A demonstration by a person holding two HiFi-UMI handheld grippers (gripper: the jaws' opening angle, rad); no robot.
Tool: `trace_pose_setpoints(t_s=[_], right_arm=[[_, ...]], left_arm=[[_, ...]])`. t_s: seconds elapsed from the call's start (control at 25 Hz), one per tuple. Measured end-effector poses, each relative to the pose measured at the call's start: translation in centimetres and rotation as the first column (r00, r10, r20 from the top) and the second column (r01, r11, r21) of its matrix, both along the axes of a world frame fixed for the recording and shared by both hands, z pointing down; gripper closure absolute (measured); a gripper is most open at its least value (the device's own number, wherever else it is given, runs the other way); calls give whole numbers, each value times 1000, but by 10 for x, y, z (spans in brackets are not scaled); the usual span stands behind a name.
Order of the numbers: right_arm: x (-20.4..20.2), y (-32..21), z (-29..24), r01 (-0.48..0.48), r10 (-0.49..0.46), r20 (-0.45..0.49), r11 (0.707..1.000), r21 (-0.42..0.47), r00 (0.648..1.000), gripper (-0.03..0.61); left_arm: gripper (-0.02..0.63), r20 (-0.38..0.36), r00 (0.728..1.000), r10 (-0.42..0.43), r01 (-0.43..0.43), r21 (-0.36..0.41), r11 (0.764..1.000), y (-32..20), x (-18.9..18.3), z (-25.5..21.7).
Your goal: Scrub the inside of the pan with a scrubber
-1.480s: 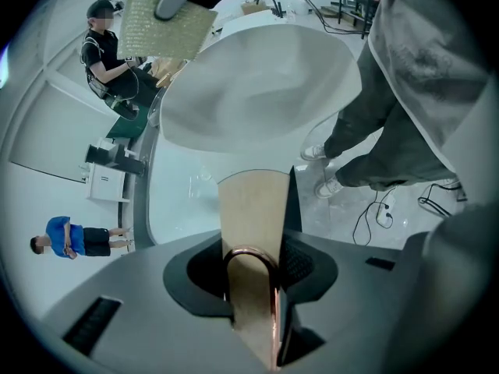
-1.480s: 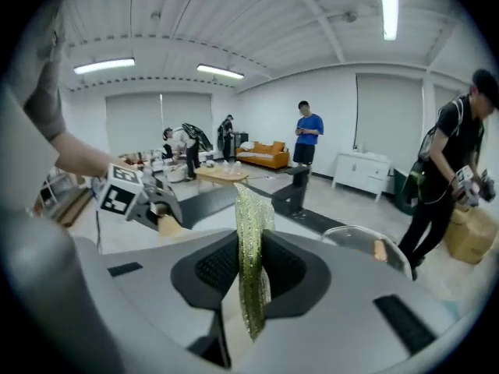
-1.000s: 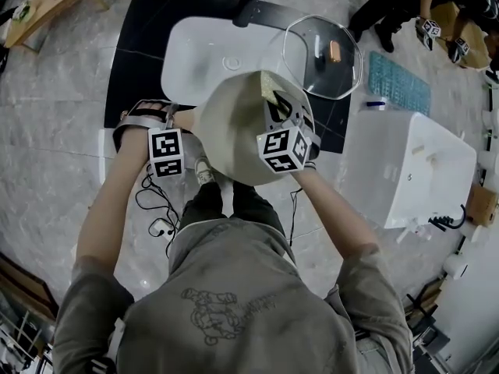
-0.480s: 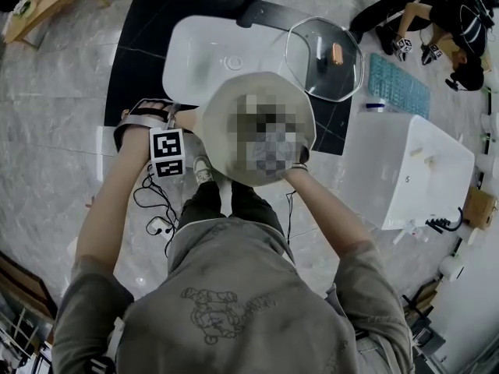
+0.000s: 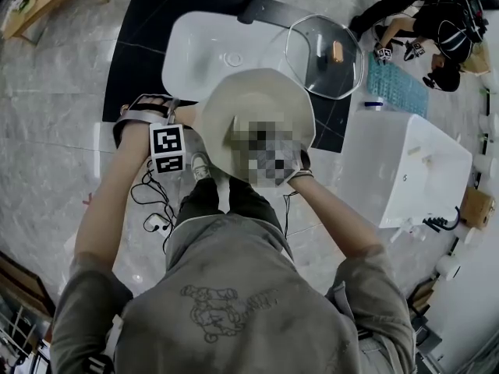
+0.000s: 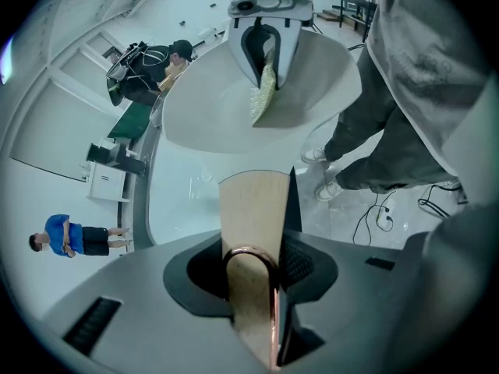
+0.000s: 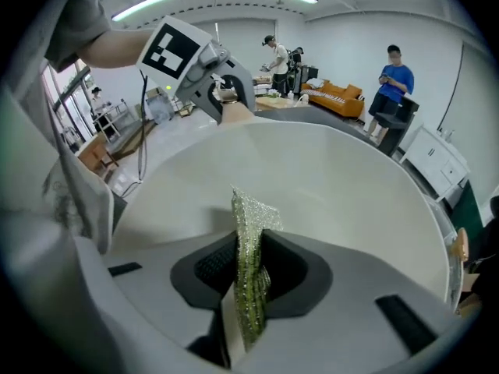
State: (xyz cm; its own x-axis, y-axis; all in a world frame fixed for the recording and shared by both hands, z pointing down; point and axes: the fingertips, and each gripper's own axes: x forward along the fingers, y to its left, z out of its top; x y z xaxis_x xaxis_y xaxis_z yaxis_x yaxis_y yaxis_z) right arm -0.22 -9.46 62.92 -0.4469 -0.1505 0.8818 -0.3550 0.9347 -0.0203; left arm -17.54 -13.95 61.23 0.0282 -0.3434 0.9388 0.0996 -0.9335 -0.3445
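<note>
The pan [image 5: 251, 100] sits mid-frame in the head view, lifted in the air with its cream inside turned toward the person. It looks rigid and fairly heavy, and its smooth coating is probably slick. Its wooden handle [image 6: 253, 209] points toward 9 o'clock and seems the only sound place to hold. The left gripper [image 6: 253, 248] is clamped on it, so the bowl's weight likely levers against that grip. Inside the bowl, the scrubber [image 7: 251, 232] is a thin glittery green pad, soft and floppy. The right gripper [image 7: 249, 263] pinches its lower part, leaving the free corner to rub, though I cannot tell if it touches. A white sink [image 5: 195, 53] lies at 11 o'clock and a glass lid [image 5: 323, 57] at 2 o'clock.
</note>
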Motion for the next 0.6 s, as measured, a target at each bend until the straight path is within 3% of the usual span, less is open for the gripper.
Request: trace_pose_setpoints(t_s=[0.16, 0.32, 0.48, 0.6], right_arm=[[-7, 35, -2, 61, -58, 26, 990, -127, 998, 491], [-12, 69, -7, 55, -30, 89, 954, -296, 996, 491], [-14, 78, -16, 65, -12, 149, 932, -357, 989, 491], [-18, 88, -33, 94, 11, 231, 894, -438, 973, 491]], left_arm=[[471, 2, 1000, -3, 3, 1, 1000, -1, -1, 1], [471, 5, 1000, -6, 6, 5, 1000, 1, 0, 1], [471, 7, 1000, -8, 8, 8, 1000, 0, -1, 1], [471, 7, 1000, -10, 9, 10, 1000, 0, -2, 2]])
